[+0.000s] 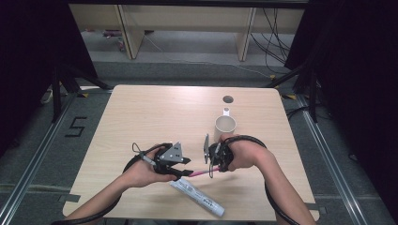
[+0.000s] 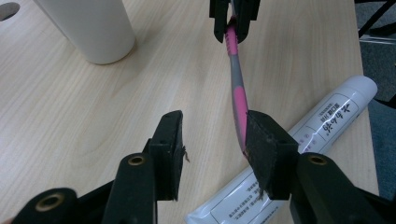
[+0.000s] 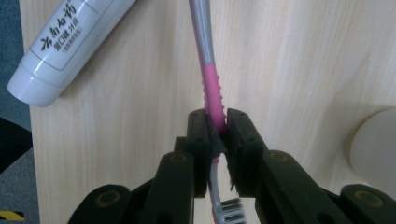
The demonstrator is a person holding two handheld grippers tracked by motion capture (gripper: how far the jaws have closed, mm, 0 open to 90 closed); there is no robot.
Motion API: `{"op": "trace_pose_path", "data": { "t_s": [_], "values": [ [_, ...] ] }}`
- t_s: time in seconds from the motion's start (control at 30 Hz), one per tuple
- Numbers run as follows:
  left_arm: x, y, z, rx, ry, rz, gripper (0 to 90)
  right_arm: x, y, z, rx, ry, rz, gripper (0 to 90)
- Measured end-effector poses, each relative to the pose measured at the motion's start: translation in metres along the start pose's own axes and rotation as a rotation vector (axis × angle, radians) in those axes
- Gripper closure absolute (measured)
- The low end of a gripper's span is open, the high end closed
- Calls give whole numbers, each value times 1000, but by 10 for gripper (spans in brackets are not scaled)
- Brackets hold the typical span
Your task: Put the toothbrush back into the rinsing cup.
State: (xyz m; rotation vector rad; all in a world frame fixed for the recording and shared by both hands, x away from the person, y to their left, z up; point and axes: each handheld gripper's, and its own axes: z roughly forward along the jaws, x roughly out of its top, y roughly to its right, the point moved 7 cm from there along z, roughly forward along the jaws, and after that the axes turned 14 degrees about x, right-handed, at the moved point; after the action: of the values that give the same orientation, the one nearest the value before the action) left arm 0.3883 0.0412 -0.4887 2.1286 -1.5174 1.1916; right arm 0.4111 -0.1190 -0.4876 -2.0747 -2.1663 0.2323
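Observation:
A pink and grey toothbrush (image 1: pixel 199 173) hangs just above the wooden table (image 1: pixel 141 117) between my two grippers. My right gripper (image 3: pixel 216 126) is shut on the toothbrush's (image 3: pixel 208 60) pink ribbed neck, and the white bristles (image 3: pixel 229 205) sit behind its jaws. The same gripper (image 2: pixel 232 21) shows at the top of the left gripper view, clamped on the brush. My left gripper (image 2: pixel 215 135) is open. The end of the toothbrush handle (image 2: pixel 238 93) lies against the inner face of its right jaw, and the left jaw stands well apart from it.
A white toothpaste tube (image 1: pixel 197 197) lies slanted near the table's front edge, under the left gripper (image 1: pixel 185 174). A white cup (image 1: pixel 225 125) stands just beyond the right gripper (image 1: pixel 213 166). A round cable hole (image 1: pixel 228 99) is near the far edge.

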Motion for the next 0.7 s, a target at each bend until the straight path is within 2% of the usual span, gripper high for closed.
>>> {"op": "trace_pose_path", "data": {
  "t_s": [0.07,0.13,0.2,0.43,0.5,0.53,0.6,0.67,0.7],
  "values": [
    [-1,2,0,-3,3,-5,560,3,-1,-3,2,-3,9,805],
    [-1,3,1,1,7,-1,555,8,0,-7,-11,2,-10,805],
    [-2,4,0,-9,-9,20,555,11,0,-9,-18,13,-12,805],
    [-3,6,4,-1,2,24,574,19,0,-14,-27,30,-21,805],
    [-4,6,5,3,3,38,596,22,1,-15,-33,44,-31,805],
    [-4,6,5,10,0,48,612,24,2,-16,-37,35,-52,805],
    [-4,6,6,6,5,45,645,25,2,-17,-42,38,-38,805],
    [-3,6,7,12,16,35,664,26,3,-17,-52,38,-50,805],
    [-3,6,7,6,15,32,691,27,1,-17,-34,48,-48,805]
  ]
}}
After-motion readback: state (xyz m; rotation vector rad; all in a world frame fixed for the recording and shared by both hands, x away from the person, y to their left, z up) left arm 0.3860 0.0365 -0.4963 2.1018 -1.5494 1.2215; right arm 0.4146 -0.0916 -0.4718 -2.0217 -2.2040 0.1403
